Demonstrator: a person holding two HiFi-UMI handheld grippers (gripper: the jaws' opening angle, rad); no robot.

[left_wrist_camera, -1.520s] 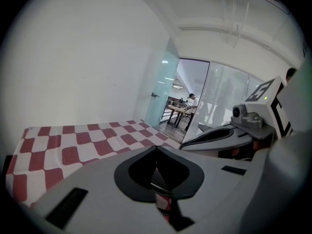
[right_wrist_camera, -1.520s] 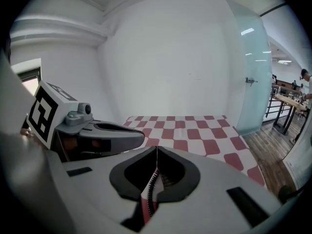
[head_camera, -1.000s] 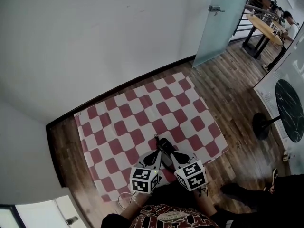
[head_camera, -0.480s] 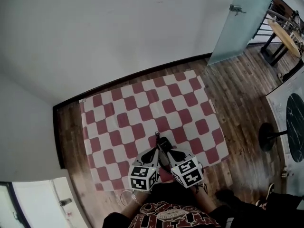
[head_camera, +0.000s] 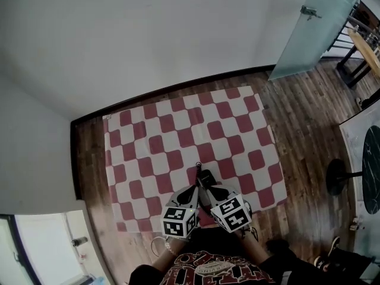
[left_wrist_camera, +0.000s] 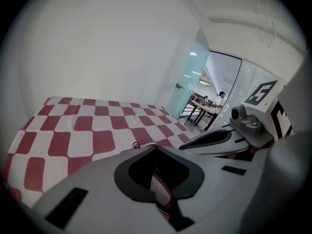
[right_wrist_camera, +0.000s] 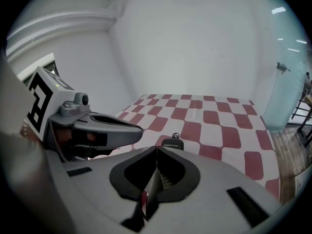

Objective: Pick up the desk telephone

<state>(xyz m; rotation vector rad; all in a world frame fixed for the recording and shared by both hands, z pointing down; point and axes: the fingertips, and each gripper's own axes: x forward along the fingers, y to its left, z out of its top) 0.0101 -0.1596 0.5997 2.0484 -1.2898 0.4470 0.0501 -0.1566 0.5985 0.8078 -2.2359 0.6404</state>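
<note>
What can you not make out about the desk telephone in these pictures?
Head view: desk telephone too small, partly covered by the left claw and right claw; keys unreadable.
Right gripper view: only its far end shows above the claw; print blurred.
Left gripper view: body hidden by the claw; only a cord loop shows.

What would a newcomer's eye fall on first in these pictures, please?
The large red-and-white checked cloth fills the middle of the head view and stands out against the plain white wall behind it. At the cloth's near edge sits a small black desk telephone, just ahead of the left claw and the right claw, both shut.
</note>
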